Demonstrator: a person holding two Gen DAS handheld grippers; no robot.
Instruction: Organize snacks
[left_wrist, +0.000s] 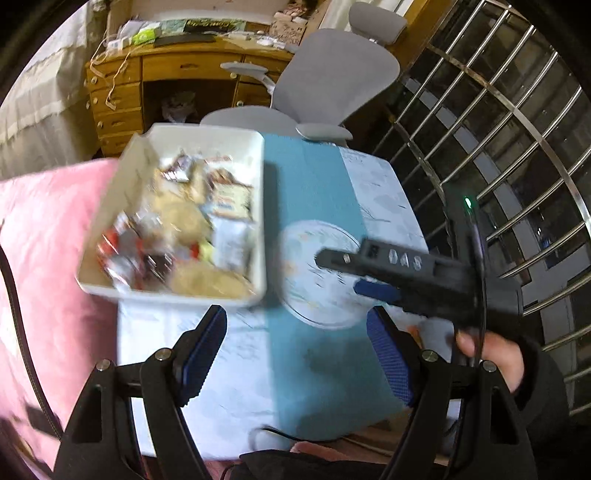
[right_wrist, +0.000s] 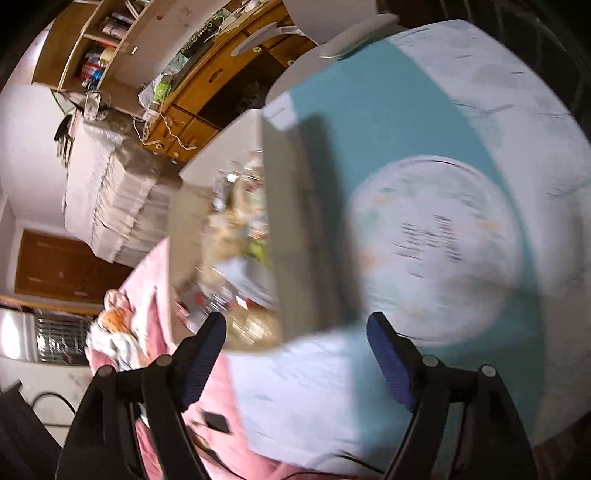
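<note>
1. White bin: a rectangular open tub, set on the table toward the side nearest a pink cover. It is judged to serve as the collecting or source container for the task. One corner of the bin overhangs the table edge above the pink cover.

2. Snacks: mixed wrapped packets, heaped loosely inside the bin. Single items cannot be told apart because of motion blur. No snack is seen outside the bin.

3. Round plate: laid flat on the teal strip of the table, just beside the bin's long wall. It is bare of snacks and is judged to be a likely sorting surface.

4. Left gripper: jaws are spread wide with nothing between them. The near wall of the bin lies just beyond the left fingertip; the snacks lie ahead, outside the jaws.

5. Right gripper: jaws are likewise spread and empty. It is held above the plate beside the bin. In the right wrist view the bin wall stands ahead between the fingertips, with the snacks beyond it.

6. Grasp status: no snack is held by either gripper.
</note>
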